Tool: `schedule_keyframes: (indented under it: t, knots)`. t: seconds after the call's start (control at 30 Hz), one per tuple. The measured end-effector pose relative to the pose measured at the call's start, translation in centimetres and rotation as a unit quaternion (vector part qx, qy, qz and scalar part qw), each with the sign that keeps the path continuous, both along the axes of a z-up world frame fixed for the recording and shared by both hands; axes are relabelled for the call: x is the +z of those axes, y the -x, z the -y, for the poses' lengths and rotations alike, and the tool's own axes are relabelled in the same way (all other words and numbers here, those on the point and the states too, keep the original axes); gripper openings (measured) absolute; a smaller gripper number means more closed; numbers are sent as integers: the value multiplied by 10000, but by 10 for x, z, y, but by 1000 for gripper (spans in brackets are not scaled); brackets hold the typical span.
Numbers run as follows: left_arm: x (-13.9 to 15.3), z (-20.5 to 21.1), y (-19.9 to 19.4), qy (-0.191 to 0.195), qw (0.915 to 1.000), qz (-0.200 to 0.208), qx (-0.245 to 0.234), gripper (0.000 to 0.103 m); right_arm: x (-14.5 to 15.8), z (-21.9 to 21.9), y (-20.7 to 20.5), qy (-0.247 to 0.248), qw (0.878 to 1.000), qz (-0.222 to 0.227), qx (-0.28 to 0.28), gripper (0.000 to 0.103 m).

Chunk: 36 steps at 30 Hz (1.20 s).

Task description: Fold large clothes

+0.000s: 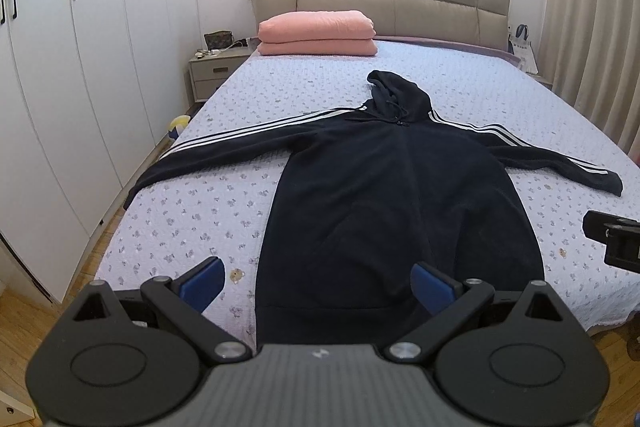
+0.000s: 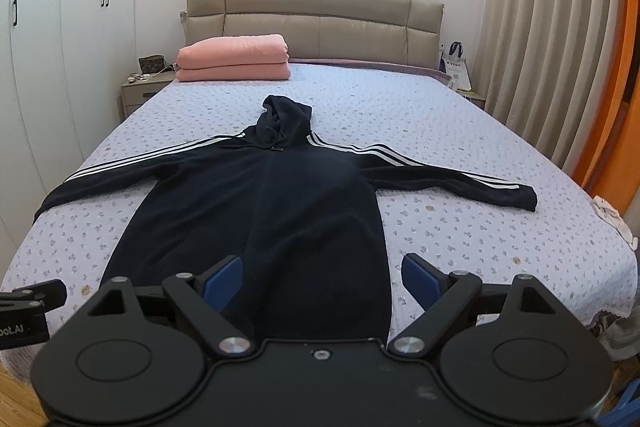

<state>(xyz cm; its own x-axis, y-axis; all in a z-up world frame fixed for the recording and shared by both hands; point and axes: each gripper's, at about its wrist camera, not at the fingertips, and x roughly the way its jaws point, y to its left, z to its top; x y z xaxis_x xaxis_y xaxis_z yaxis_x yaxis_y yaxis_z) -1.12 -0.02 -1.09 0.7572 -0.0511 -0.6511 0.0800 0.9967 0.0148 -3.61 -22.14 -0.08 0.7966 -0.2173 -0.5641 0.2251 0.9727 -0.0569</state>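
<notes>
Hoodie flat on bed, both tools wide apart

The dark hoodie (image 1: 384,195) lies spread on the bed (image 1: 192,195), hem at the near edge, left sleeve tip over the bed side. Left tool (image 1: 320,283) & right tool (image 2: 322,277) hover above the hem w/ fingers apart, holding nothing. Bare cover lies on both sides.

A dark navy hoodie (image 1: 392,187) of matt, fleecy cloth lies ahead of both grippers, with smooth white stripes along its sleeves. Under it, the bedspread (image 1: 224,211) is quilted cloth, dimpled and matt. The left gripper (image 1: 316,283) has matt black plastic arms, shiny metal pivot pins and blue rubbery-looking pads (image 1: 200,283). Far beyond, a headboard (image 2: 316,23) looks like smooth beige leather. Folded pink blankets (image 2: 234,59) look soft. Left of the grippers, the wardrobe doors (image 1: 80,47) are satin white.
</notes>
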Motion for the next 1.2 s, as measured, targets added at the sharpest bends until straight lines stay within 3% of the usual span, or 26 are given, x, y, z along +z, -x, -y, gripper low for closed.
schedule_keyframes:
  t: [0.8,1.03,1.2]
  knots:
    - [12,-17,22,195,9997,150,18,101,7,-12,18,124,9999,70,-95,102]
    - [2,0,0,266,9993,138,-222,101,-18,9,-12,-290,9995,-57,-65,102]
    - [-32,27,-46,243,9976,-129,-629,98,-71,32,-59,-602,9981,-159,-13,102]
